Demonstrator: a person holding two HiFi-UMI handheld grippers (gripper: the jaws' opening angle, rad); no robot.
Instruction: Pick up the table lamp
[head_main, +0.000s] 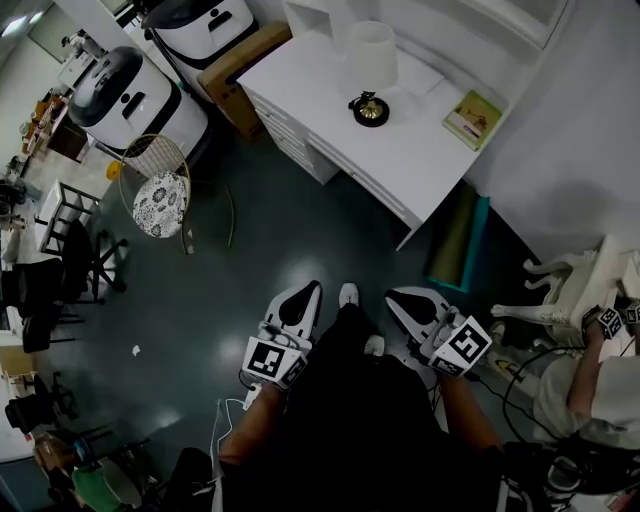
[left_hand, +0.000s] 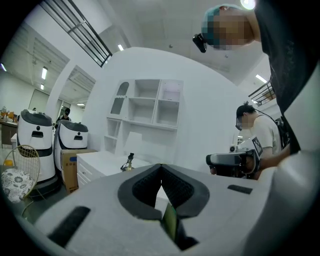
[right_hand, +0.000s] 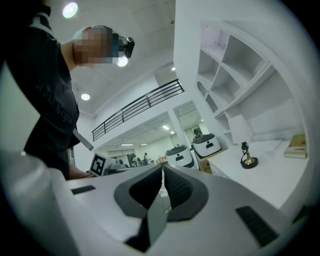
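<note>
The table lamp has a white shade (head_main: 372, 50) on a dark and gold base (head_main: 369, 110). It stands on a white desk (head_main: 420, 165) at the top of the head view, well ahead of both grippers. My left gripper (head_main: 311, 289) and right gripper (head_main: 393, 296) hover over the dark floor, both shut on nothing. The left gripper view has the lamp (left_hand: 129, 162) small, above the closed left gripper (left_hand: 161, 176). From the right gripper (right_hand: 162, 176), the lamp base (right_hand: 247, 160) lies far right on the desk.
A green book (head_main: 473, 118) lies on the desk's right part. Two white robots (head_main: 125, 95) and a cardboard box (head_main: 240, 65) stand to the left. A wire chair with a patterned cushion (head_main: 160, 200) is nearby. Another person (head_main: 590, 385) and a white ornate chair (head_main: 560, 295) are at right.
</note>
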